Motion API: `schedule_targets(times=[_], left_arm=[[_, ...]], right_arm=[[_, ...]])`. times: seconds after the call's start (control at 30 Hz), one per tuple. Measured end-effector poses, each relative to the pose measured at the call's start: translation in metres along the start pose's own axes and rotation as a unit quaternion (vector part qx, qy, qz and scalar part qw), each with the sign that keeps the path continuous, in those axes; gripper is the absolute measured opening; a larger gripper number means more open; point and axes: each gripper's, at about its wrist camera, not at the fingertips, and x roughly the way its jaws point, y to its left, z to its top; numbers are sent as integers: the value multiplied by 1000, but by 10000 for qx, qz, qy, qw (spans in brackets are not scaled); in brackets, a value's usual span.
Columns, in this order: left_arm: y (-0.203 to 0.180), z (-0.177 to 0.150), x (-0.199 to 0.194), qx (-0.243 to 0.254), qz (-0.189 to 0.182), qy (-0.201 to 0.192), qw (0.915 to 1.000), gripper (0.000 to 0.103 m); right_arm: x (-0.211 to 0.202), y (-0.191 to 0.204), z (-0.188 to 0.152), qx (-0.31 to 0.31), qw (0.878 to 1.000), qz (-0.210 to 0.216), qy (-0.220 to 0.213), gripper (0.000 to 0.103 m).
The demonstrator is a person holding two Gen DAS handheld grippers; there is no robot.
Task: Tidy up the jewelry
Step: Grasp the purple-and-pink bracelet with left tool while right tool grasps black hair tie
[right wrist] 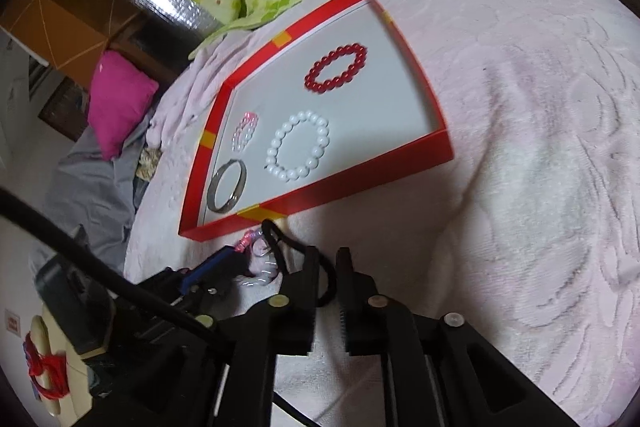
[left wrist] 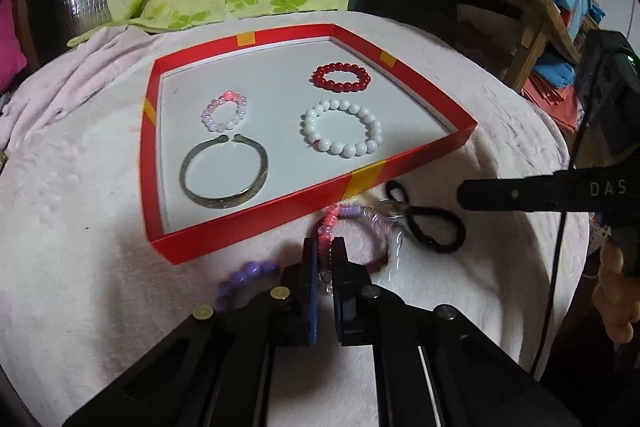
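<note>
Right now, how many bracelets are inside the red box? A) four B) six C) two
A: the red box holds four: a red bead bracelet, a white one, a small pink one and a silver bangle.

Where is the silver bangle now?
In the left wrist view, the silver bangle lies in the red tray's near-left corner, just below the small pink bead bracelet.

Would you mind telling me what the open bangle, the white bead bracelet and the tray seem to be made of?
The open bangle looks like metal, grey and dull-shiny, a rigid band with a gap. The white bead bracelet has glossy round beads with highlights: glass, stone or plastic, unclear. The tray looks like red cardboard with thin folded walls.
</note>
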Motion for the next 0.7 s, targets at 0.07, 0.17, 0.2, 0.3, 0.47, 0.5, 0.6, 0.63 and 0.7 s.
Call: schedule_targets(times=[0.07, 0.17, 0.2, 0.3, 0.47, 0.5, 0.6, 0.63, 0.7], left_arm=[[4, -2, -5, 1, -7, -9, 10000, 7], [11, -5, -17, -36, -68, -101, 9999, 7], [13, -6, -20, -42, -82, -122, 9999, 7], [19, -9, -28, -42, -76, -164, 9998, 7], [32, -11, -34, -175, -17, -184, 9997, 7], [35, -11, -34, -212, -15, -192, 9996, 7], [40, -12, -38, -261, -13, -229, 9994, 7], [42, -11, -39, -269, -16, -242, 9993, 7], [43, -11, -41, -277, -27, -265, 9993, 7]], right_arm=[[2, 5, -2, -139, 9999, -81, -18, 32], [5, 14, -5, -368, 9991, -179, -53, 38], [7, 16, -6, -433, 9988, -226, -60, 38], [15, 24, -10, -737, 9962, -459, -59, 38], [26, 47, -23, -1723, 9768, -1265, -146, 9], [27, 49, -25, -1833, 9738, -1337, -174, 9], [22, 49, -25, -1960, 9694, -1455, -269, 7], [20, 46, -23, -1910, 9702, -1462, -292, 7], [13, 38, -18, -1756, 9730, -1457, -334, 7]])
